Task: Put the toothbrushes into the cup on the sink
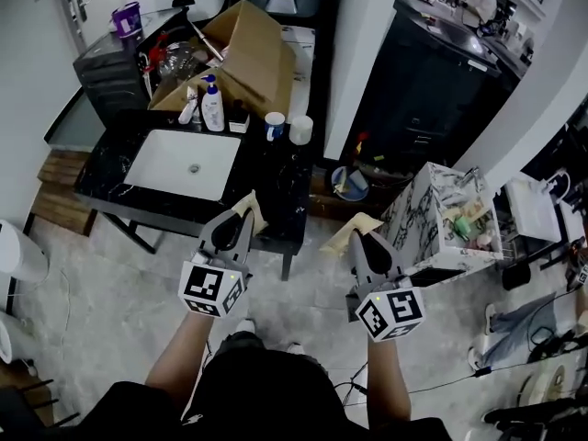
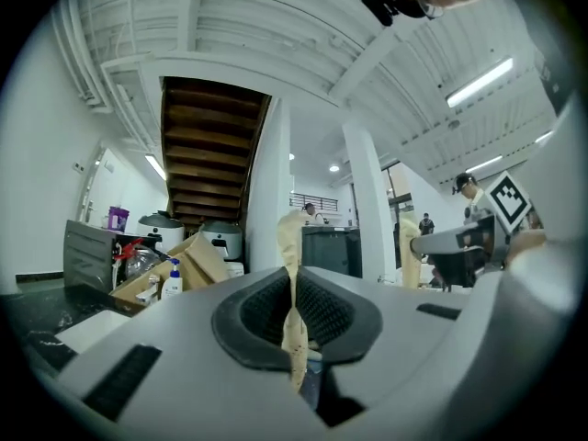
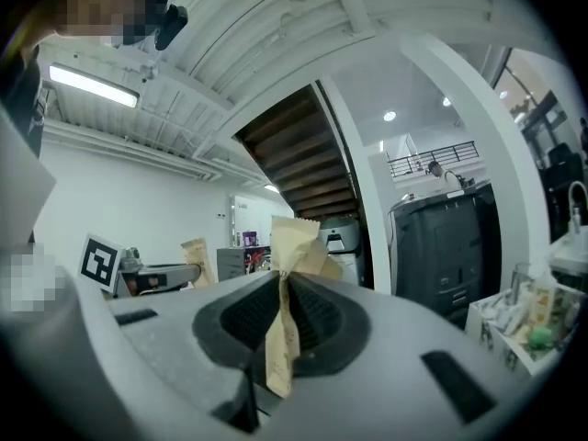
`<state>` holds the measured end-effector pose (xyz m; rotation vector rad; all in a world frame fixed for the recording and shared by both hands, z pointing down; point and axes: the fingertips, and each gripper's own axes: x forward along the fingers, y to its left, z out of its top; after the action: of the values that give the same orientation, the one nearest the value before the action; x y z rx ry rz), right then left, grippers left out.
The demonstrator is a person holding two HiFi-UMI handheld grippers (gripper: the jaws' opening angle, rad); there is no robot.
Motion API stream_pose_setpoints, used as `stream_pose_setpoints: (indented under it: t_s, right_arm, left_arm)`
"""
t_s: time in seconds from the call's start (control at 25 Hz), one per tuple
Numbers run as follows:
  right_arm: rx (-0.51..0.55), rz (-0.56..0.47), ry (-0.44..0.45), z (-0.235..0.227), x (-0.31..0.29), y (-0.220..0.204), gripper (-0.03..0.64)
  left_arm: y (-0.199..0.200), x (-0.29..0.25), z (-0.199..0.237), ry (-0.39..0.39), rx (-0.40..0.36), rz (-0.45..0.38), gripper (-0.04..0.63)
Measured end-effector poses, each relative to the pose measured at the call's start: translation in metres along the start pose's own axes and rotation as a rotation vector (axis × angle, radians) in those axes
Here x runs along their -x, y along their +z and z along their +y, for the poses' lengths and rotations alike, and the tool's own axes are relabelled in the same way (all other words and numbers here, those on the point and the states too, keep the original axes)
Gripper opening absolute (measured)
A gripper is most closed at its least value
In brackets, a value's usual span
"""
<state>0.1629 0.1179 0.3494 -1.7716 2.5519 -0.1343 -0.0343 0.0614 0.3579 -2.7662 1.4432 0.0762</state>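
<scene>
In the head view my left gripper (image 1: 240, 221) is held level in front of the black sink counter (image 1: 276, 191), shut on a tan paper packet (image 1: 251, 211). The left gripper view shows that packet (image 2: 292, 274) pinched thin between the ribbed pads. Level with it, my right gripper (image 1: 360, 239) is shut on a second tan paper packet (image 1: 344, 234), which crumples above the pads in the right gripper view (image 3: 287, 246). What the packets hold is hidden. Two white cups (image 1: 275, 124) (image 1: 300, 129) stand at the counter's far right, beyond the white basin (image 1: 184, 163).
A pump bottle (image 1: 213, 105) and an open cardboard box (image 1: 241, 55) sit behind the basin. A marbled box of clutter (image 1: 441, 223) stands at the right, beside a dark cabinet (image 1: 432, 72). A blue bowl (image 1: 349, 182) lies on the floor.
</scene>
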Motion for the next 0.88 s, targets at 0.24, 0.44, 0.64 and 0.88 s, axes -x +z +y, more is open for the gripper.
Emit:
stream_pose_setpoints:
  t_s: [0.24, 0.44, 0.64, 0.88]
  right_arm:
    - [0.015, -0.001, 0.066, -0.019, 0.016, 0.001, 0.034]
    - [-0.006, -0.013, 0.084, -0.032, 0.023, 0.003, 0.034]
    - [-0.010, -0.016, 0.111, -0.041, 0.029, 0.003, 0.034]
    - [-0.014, -0.012, 0.133, -0.050, 0.035, 0.000, 0.034]
  left_arm:
    - [0.001, 0.006, -0.021, 0.065, -0.012, -0.003, 0.014]
    - [0.004, 0.009, -0.034, 0.088, -0.028, 0.004, 0.014]
    - [0.006, 0.006, -0.043, 0.115, -0.027, 0.000, 0.014]
    - [0.003, 0.007, -0.052, 0.148, -0.035, 0.003, 0.014]
